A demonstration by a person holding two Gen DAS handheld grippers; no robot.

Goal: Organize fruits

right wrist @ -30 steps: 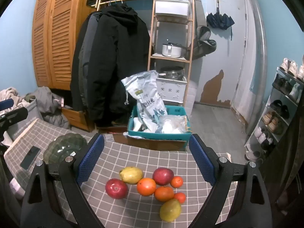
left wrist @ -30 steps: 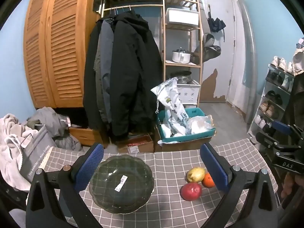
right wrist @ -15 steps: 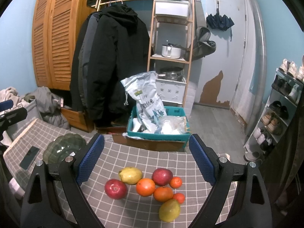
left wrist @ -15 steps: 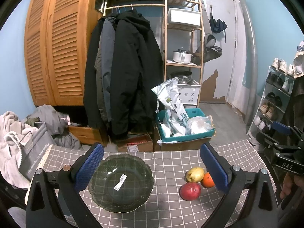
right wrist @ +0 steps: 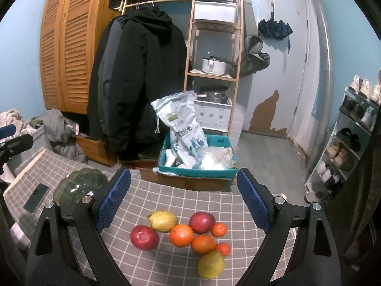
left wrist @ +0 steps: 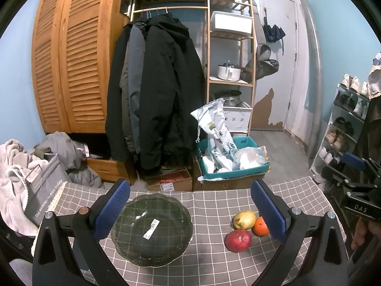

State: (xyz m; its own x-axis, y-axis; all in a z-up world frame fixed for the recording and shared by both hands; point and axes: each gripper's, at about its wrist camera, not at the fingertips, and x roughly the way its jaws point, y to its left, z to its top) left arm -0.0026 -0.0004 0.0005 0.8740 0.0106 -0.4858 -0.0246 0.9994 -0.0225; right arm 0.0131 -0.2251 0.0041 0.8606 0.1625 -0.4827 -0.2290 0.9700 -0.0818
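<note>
A dark green glass bowl (left wrist: 152, 228) with a white sticker sits on the grey checked tablecloth (left wrist: 209, 202), under my open, empty left gripper (left wrist: 190, 211). The bowl also shows in the right wrist view (right wrist: 79, 186). A pile of fruit lies to its right: a red apple (right wrist: 144, 237), a yellow pear (right wrist: 162, 220), a second red apple (right wrist: 202, 222), several oranges (right wrist: 181, 235) and a yellow-green mango (right wrist: 211, 264). My right gripper (right wrist: 183, 202) is open and empty, above and behind the pile. The left wrist view shows the red apple (left wrist: 238, 237), pear (left wrist: 244, 219) and one orange (left wrist: 260, 226).
A black phone (right wrist: 37, 197) lies on the table left of the bowl. Beyond the far table edge stand a teal crate (right wrist: 197, 166) with bags, hanging coats (left wrist: 154, 95), a wooden shelf and a shoe rack (right wrist: 350, 140). The other gripper's tip shows at the right (left wrist: 352, 178).
Both views have shifted slightly, with the bowl and fruit sitting a little higher and farther in frame. Nothing on the table has moved and both grippers stay open.
</note>
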